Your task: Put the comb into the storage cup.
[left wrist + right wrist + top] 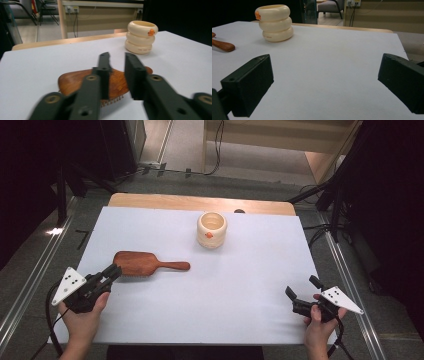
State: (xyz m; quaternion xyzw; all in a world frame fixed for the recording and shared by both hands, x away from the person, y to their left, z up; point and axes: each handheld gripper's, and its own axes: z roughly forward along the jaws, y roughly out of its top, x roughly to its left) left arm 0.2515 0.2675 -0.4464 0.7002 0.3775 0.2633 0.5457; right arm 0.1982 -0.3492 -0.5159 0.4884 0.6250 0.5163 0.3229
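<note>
A wooden paddle hairbrush [145, 263] lies bristles down on the white sheet, handle pointing right. A cream ribbed cup [211, 230] with an orange mark stands behind it. My left gripper [116, 270] sits at the brush head's left end. In the left gripper view its jaws [117, 56] stand nearly together just over the brush head [75, 80], with nothing pinched between them, and the cup [141, 37] is beyond. My right gripper [301, 286] rests near the sheet's front right, wide open [324, 72] and empty. From there the cup [275, 23] and the brush handle tip [222, 45] lie far left.
The white sheet [240, 285] covers a wooden table whose far edge [200, 201] shows behind the cup. Dark stands and cables ring the table on the floor. Bare sheet stretches between the two grippers.
</note>
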